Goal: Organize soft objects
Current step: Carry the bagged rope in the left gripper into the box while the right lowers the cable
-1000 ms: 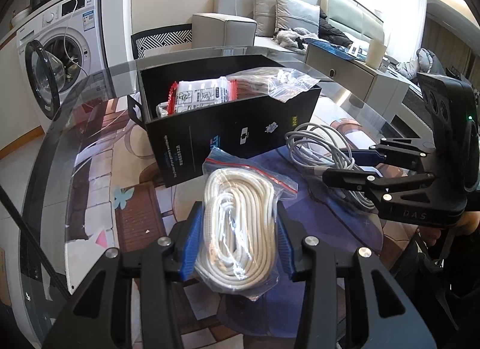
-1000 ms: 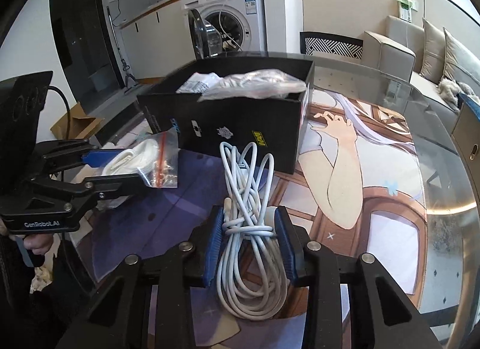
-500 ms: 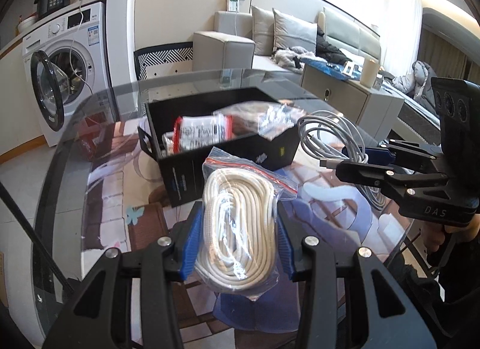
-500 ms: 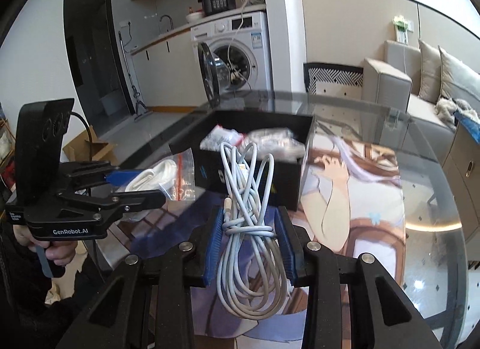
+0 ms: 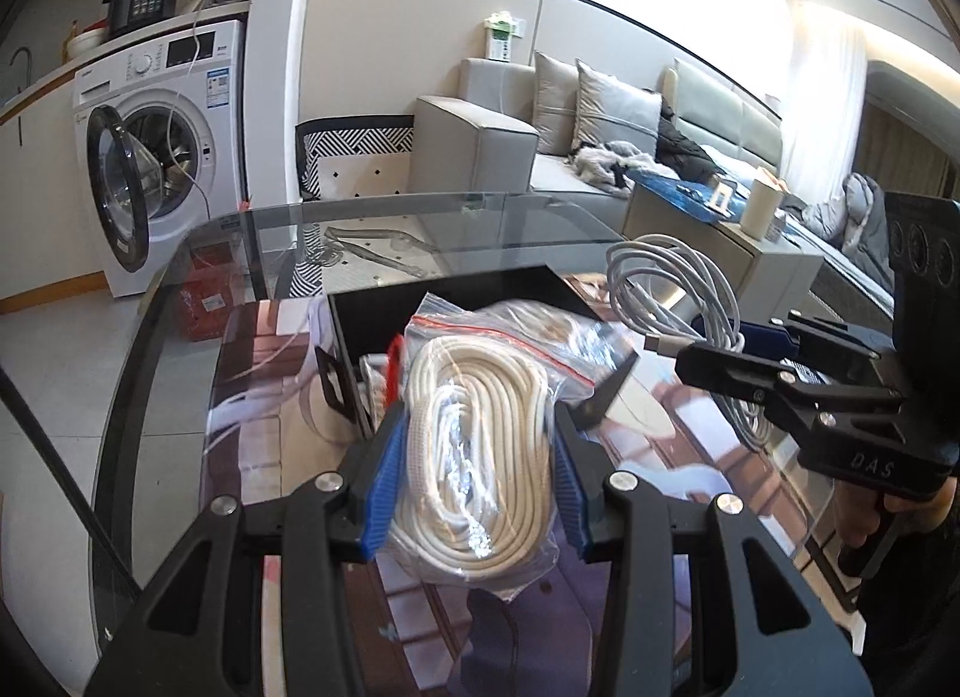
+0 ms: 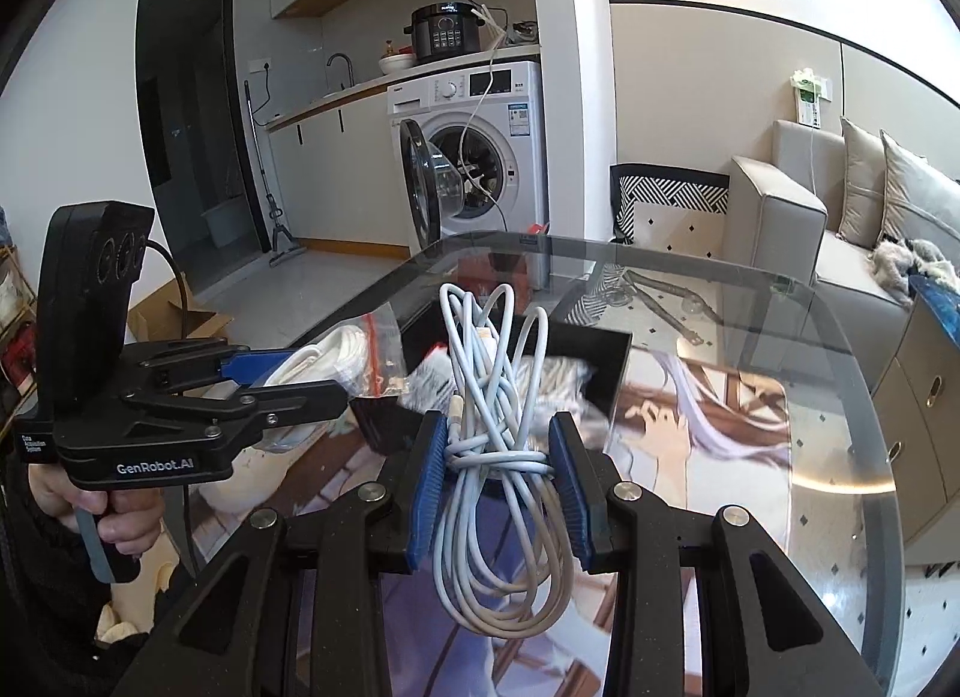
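My left gripper is shut on a clear zip bag of coiled white rope, held in the air just in front of the black box. My right gripper is shut on a bundle of light grey cable, whose loops stand up in front of the same black box. In the left wrist view the right gripper hangs to the right with the cable. The right wrist view has the left gripper and its bag at the left.
The box holds other plastic bags and stands on a round glass table over a printed mat. Beyond the table are a washing machine with its door open, a patterned chair and a sofa. A hand grips the left handle.
Both grippers have risen with their loads, which are lifted off the mat. The box now lies lower in both views, with its inside more visible.
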The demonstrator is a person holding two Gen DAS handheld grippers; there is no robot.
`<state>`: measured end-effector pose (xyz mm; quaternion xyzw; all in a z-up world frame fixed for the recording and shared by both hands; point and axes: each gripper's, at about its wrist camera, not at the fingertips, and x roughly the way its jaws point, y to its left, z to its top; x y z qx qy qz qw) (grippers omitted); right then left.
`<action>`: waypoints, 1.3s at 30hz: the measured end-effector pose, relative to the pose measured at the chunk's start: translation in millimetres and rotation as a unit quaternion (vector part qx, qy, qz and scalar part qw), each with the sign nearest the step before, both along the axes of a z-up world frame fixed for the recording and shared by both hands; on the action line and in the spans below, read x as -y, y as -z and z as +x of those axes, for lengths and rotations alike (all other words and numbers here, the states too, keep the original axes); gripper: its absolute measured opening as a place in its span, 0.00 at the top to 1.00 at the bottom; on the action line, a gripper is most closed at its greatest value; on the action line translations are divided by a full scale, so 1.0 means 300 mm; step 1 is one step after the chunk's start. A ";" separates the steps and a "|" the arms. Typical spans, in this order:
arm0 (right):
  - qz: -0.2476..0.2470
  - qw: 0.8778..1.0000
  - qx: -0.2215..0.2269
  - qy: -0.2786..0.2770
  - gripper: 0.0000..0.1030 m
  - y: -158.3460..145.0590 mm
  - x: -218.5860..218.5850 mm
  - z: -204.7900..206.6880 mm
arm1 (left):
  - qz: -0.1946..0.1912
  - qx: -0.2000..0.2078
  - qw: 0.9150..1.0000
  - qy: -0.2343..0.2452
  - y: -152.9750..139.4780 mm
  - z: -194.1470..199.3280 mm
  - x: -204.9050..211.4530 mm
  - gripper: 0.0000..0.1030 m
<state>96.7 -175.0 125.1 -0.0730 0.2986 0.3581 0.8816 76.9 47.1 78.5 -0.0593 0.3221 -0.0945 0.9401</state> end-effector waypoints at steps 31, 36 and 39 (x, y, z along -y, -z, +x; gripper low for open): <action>-0.050 0.997 -0.050 0.020 0.66 0.113 -0.197 0.328 | -0.009 -0.059 0.998 -0.026 0.125 0.320 0.021 0.58; -0.049 0.997 -0.058 0.019 0.67 0.134 -0.193 0.350 | -0.005 -0.058 0.998 -0.021 0.137 0.324 0.024 0.58; -0.044 0.997 -0.064 0.018 0.67 0.139 -0.188 0.361 | -0.003 -0.054 0.998 -0.018 0.141 0.323 0.029 0.58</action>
